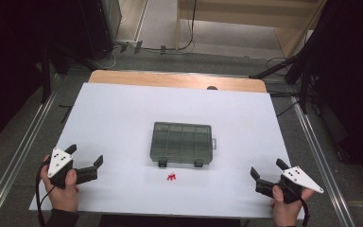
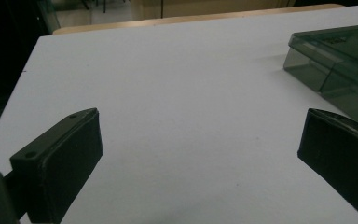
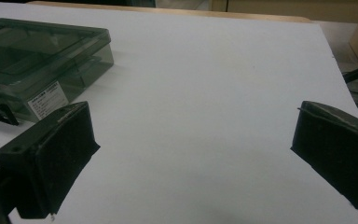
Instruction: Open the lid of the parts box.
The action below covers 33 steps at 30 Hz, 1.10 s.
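Closed compartment box (image 1: 182,143), red piece (image 1: 171,178) beside, tongs apart

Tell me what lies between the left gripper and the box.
Nothing: in the high view the white table is bare between the open left gripper and the closed green box. The small red piece lies nearer the person, off that line.

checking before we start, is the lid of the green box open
No, the green compartment box lies shut with its lid flat, and both front latches sit at its near edge.
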Available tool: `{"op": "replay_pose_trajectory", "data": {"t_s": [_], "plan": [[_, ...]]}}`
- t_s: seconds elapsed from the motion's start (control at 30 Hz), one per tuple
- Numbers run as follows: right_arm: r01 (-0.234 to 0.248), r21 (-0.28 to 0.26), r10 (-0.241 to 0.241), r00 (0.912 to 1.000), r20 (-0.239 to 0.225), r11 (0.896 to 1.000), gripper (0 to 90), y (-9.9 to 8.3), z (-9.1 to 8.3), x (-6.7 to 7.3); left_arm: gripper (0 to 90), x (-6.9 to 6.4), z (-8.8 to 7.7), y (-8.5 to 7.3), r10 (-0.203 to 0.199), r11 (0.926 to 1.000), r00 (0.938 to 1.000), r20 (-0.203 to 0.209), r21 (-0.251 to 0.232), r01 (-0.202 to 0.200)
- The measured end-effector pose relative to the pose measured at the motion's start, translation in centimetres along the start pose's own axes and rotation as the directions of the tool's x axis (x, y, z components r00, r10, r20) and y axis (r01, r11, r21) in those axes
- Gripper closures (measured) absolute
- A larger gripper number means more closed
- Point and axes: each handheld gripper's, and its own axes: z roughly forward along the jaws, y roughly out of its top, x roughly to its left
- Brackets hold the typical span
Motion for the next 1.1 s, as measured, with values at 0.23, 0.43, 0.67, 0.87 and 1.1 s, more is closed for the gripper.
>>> {"op": "replay_pose_trajectory", "data": {"t_s": [0.23, 0.43, 0.67, 0.87, 1.1], "plan": [[-0.015, -0.003, 0.015, 0.9999, -0.008, 1.0, 0.0, 0.3, 0.1, 0.3, 0.0, -1.1, 0.4, 0.3, 0.016, 0.9999, 0.9993, 0.033, -0.001, -0.016], [-0.008, 0.004, 0.008, 0.9998, -0.017, 1.0, 0.0, 0.8, 0.3, 0.9, 0.0, -1.9, 0.7, 0.7, -0.001, 1.0, 0.9974, 0.072, -0.005, 0.001], [-0.017, 0.001, 0.017, 0.9989, -0.043, 1.0, 0.0, 1.7, 1.0, 1.5, 0.0, -2.9, 1.2, 1.9, -0.016, 0.9995, 0.994, 0.108, -0.026, 0.019], [0.0, -0.008, 0.0, 0.9984, -0.057, 1.0, 0.0, 2.7, 1.3, 2.1, 0.0, -4.0, 2.1, 3.0, 0.001, 0.9999, 0.99, 0.141, -0.012, 0.0], [0.026, -0.019, -0.027, 0.9958, -0.087, 0.999, 0.0, 4.4, 2.5, 3.3, 0.0, -5.2, 3.2, 4.6, 0.011, 0.9997, 0.9877, 0.156, -0.022, -0.007]]}}
